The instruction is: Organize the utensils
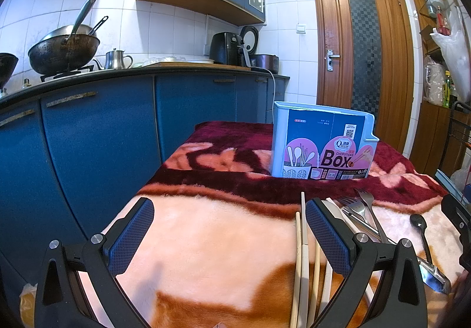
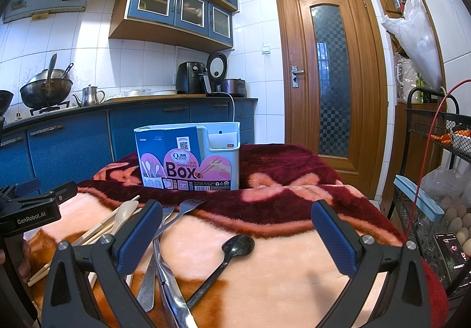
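Cutlery lies loose on the plush blanket [image 2: 294, 275], well short of the pale-blue chopsticks box [image 2: 188, 157] standing upright at the far edge. Both tongs stand spread and empty: the left gripper [image 1: 229, 233] hovers over bare fleece with the chopsticks [image 1: 303, 251] just inside its right finger, and the right gripper [image 2: 237, 235] has the black spoon [image 2: 229, 254] between its fingers, with the forks [image 2: 176, 219] beside its left finger. Forks, metal tongs [image 2: 170, 281] and spoon handle cross, so lifting one could drag another. Thin chopsticks sunk in pile may slip or roll. A hard drop-in might tip the box.
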Tool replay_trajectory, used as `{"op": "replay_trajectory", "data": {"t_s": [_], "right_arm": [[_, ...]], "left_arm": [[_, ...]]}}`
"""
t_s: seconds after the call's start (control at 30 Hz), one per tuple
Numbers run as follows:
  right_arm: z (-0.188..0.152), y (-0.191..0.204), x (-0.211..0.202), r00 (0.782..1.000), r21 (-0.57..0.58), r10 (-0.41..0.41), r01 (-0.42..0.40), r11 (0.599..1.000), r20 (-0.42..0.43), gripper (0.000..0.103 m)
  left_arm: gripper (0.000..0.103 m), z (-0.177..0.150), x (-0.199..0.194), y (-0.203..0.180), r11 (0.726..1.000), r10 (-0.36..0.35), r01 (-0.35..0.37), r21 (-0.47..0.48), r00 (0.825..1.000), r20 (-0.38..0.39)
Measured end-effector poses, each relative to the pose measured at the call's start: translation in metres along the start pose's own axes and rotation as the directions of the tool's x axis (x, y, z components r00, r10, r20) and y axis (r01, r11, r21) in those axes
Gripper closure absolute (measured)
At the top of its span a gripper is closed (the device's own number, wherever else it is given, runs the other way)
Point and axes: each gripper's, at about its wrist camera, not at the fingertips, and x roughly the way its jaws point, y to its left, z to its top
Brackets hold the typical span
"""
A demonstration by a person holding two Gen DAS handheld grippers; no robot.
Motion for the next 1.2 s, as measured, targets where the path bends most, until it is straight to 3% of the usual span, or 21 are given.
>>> {"op": "replay_trajectory", "data": {"t_s": [0.63, 0.97, 1.1, 1.2], "right_arm": [[0.0, -0.001, 0.001, 1.0, -0.003, 0.011, -0.011, 1.0, -0.011, 0.0], [0.017, 0.0, 0.006, 0.99, -0.077, 0.03, -0.042, 0.996, -0.14, 0.0], [0.025, -0.008, 0.012, 0.971, -0.066, 0.033, -0.05, 0.997, -0.235, 0.0], [0.031, -0.014, 0.022, 0.945, -0.059, 0.011, -0.032, 0.998, -0.328, 0.0]], "left_arm": [[0.001, 0.0, 0.001, -0.001, 1.0, 0.006, -0.006, 0.003, 1.0, -0.012], [0.001, 0.017, 0.005, 0.004, 0.999, -0.028, 0.03, 0.017, 0.997, -0.073], [0.001, 0.029, 0.006, 0.002, 0.998, -0.039, 0.045, 0.047, 0.992, -0.121], [0.001, 0.038, 0.01, -0.001, 0.995, -0.052, 0.066, 0.071, 0.982, -0.183]]}}
